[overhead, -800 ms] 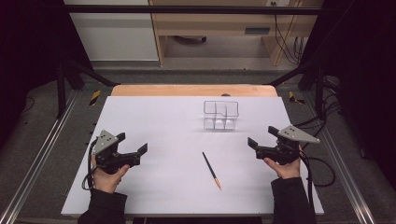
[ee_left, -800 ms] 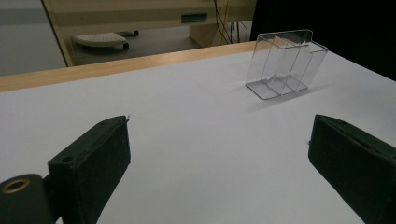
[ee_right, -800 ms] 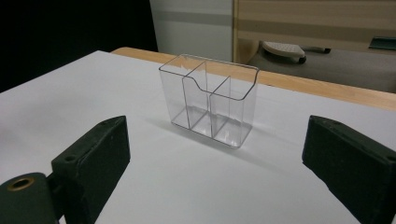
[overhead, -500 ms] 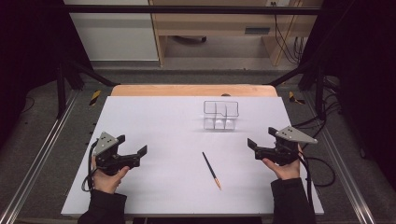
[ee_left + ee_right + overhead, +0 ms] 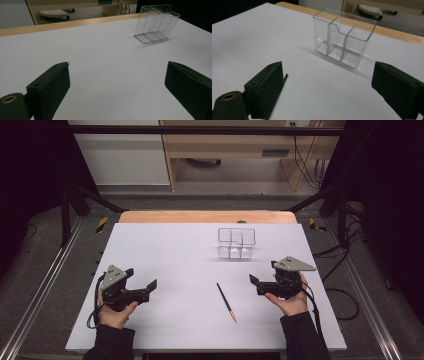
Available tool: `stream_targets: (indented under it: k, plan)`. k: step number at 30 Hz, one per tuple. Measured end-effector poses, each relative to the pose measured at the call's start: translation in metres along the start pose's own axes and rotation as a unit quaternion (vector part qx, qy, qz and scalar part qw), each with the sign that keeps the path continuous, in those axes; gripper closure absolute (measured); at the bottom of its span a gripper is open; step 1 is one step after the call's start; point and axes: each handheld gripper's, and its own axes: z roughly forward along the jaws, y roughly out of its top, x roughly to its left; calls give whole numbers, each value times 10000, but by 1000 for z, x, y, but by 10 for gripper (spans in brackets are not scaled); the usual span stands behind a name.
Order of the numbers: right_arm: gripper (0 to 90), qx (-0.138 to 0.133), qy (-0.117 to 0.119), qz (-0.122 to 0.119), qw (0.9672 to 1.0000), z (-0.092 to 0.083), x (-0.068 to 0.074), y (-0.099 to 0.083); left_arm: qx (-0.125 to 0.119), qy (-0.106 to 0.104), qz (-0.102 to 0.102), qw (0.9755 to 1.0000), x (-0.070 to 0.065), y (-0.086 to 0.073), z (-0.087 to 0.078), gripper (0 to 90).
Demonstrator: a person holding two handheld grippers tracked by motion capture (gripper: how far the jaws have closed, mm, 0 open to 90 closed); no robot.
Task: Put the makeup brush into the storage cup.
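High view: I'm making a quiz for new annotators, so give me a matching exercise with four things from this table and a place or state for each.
Things:
1. pencil
2. clear divided holder
3. left gripper
4. right gripper

Places or states:
A. stands upright and empty towards the far side of the table
B. lies flat between the two grippers
C. open, held at the right of the pencil
D. open, held near the table's left edge

Pairs: 1-B, 2-A, 3-D, 4-C

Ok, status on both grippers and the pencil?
Left gripper open, empty. Right gripper open, empty. Pencil flat on table, untouched. Path clear.
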Motion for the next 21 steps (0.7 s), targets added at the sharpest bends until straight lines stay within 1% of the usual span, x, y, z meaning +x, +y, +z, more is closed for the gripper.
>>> stream_targets:
  k: [3, 4, 5, 7, 8, 9, 10, 11, 12, 13, 14, 15, 16, 19, 21]
  plan:
    - [119, 171, 71, -80, 9998, 8, 9, 1, 28, 2, 36, 10000, -1, -1, 1, 51]
    - [120, 270, 82, -109, 9995, 12, 13, 1, 30, 0, 40, 10000, -1, -1, 1, 52]
    - [127, 379, 109, -194, 9990, 17, 18, 1, 34, 0, 48, 10000, -1, -1, 1, 52]
    - [131, 485, 140, -208, 9985, 23, 25, 0, 47, 6, 64, 10000, -1, -1, 1, 52]
    - [131, 485, 140, -208, 9985, 23, 25, 0, 47, 4, 61, 10000, -1, -1, 1, 52]
    - [134, 585, 166, -222, 9979, 29, 30, 0, 46, -2, 55, 10000, -1, -1, 1, 52]
    - [134, 585, 166, -222, 9979, 29, 30, 0, 42, -1, 51, 10000, -1, -1, 1, 52]
    - [135, 632, 191, -250, 9975, 32, 33, 0, 38, 4, 49, 10000, -1, -1, 1, 52]
    - [141, 745, 244, -294, 9965, 39, 40, -1, 41, 11, 44, 10000, -1, -1, 1, 53]
    - [143, 794, 275, -317, 9960, 42, 43, -2, 46, 11, 47, 10000, -1, -1, 1, 53]
    - [143, 794, 275, -317, 9960, 42, 43, -2, 54, 12, 47, 10000, -1, -1, 2, 53]
    - [150, 907, 316, -348, 9948, 48, 49, -3, 54, 9, 49, 10000, -2, -1, 2, 53]
    - [150, 907, 316, -348, 9948, 48, 49, -3, 55, 4, 59, 10000, -2, -2, 2, 53]
    - [161, 1033, 358, -423, 9931, 57, 57, -5, 72, -4, 105, 9999, -3, -2, 3, 53]
    - [168, 1119, 352, -422, 9922, 61, 60, -6, 76, -14, 112, 9999, -4, -2, 3, 53]
